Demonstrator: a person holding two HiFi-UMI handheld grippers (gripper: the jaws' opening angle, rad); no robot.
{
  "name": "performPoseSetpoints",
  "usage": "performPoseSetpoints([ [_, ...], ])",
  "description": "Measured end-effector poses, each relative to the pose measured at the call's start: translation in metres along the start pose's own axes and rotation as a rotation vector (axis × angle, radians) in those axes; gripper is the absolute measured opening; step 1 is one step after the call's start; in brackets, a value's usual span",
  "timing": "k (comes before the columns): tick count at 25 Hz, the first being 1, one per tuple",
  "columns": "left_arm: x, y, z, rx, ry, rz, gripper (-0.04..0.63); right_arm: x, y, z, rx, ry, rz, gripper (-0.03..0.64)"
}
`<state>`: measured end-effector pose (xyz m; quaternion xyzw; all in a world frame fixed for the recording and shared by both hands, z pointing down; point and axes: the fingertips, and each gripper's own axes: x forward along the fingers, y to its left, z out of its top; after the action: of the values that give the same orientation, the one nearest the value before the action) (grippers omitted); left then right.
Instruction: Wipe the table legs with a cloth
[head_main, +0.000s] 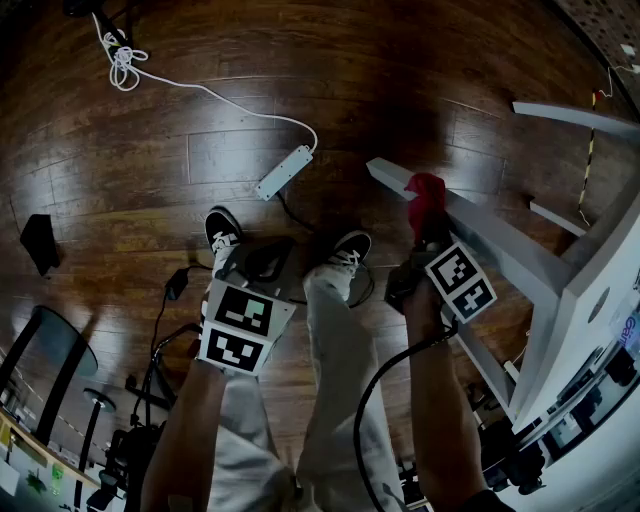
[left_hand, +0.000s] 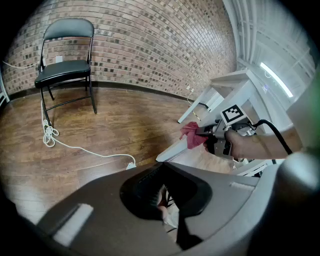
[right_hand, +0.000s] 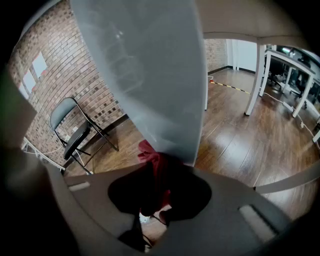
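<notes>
A white table lies tipped on its side at the right, and one table leg reaches out left over the wooden floor. My right gripper is shut on a red cloth and presses it against that leg near its free end. In the right gripper view the red cloth bunches between the jaws under the pale table leg. The left gripper view shows the red cloth on the table leg from the side. My left gripper hangs shut and empty over the person's legs, apart from the table.
A white power strip with a looped white cable lies on the floor ahead. The person's shoes stand below the grippers. A second table leg is at the far right. A black folding chair stands by the brick wall.
</notes>
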<state>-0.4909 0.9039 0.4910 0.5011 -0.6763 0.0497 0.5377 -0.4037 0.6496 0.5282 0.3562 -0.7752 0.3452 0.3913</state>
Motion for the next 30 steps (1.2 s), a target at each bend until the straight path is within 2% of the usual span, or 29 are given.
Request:
performPoseSetpoints([
  [11, 0.049, -0.002, -0.026, -0.011, -0.045, -0.062, 0.0, 0.073, -0.025, -0.048, -0.035, 0.031, -0.051, 0.069],
  [17, 0.073, 0.009, -0.047, -0.036, 0.0, -0.086, 0.002, 0.12, -0.042, -0.078, -0.056, 0.073, -0.098, 0.069],
  [22, 0.094, 0.037, -0.064, -0.064, 0.04, -0.063, 0.0, 0.163, -0.054, -0.102, -0.092, 0.114, -0.154, 0.069],
  [26, 0.101, 0.054, -0.071, -0.105, 0.035, -0.043, 0.0, 0.19, -0.064, -0.12, -0.164, 0.145, -0.222, 0.067],
  [30, 0.103, 0.065, -0.069, -0.128, 0.02, -0.037, 0.0, 0.218, -0.072, -0.136, -0.187, 0.168, -0.251, 0.067],
])
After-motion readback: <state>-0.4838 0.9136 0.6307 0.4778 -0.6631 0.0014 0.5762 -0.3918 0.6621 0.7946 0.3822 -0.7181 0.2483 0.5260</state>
